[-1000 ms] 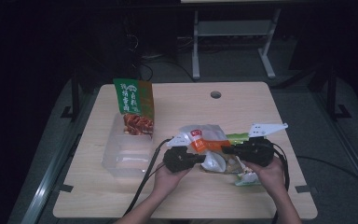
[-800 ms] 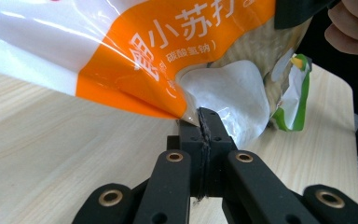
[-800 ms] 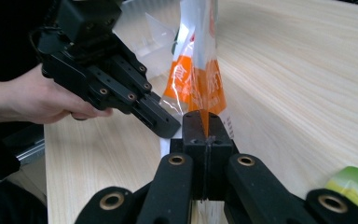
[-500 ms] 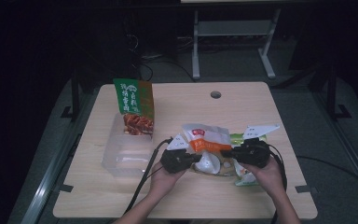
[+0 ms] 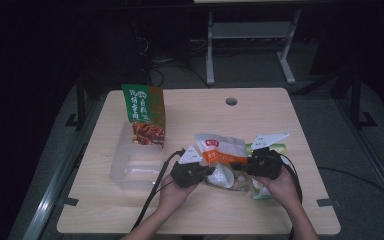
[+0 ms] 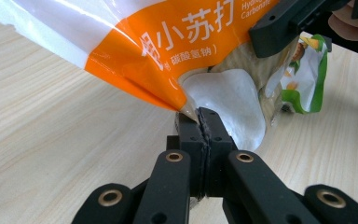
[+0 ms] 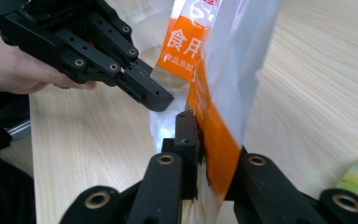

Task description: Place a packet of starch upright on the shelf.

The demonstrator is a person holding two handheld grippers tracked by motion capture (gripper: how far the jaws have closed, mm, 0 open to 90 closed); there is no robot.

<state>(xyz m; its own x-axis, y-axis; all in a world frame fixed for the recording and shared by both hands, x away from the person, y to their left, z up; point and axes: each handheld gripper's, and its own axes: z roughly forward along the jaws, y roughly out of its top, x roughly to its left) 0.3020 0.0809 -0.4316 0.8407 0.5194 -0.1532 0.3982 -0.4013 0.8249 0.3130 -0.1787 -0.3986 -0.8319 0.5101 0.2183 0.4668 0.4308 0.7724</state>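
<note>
A white and orange bag with printed characters hangs tilted just above the table between both grippers. In the left gripper view my left gripper is shut on the bag's lower corner. It lies at the bag's left side in the high view. My right gripper has the bag's edge between its jaws. Those jaws have just been opening and stand slightly apart; the far jaw is hidden behind the bag. That gripper sits at the bag's right side.
A clear plastic bin at the left holds an upright green and red snack bag. A clear-white pouch and a green packet lie under the hands. A white packet lies to the right. The table has a hole.
The bag and the right hand have shifted slightly to the left. The left gripper has stayed where it was, still shut on the bag's corner.
</note>
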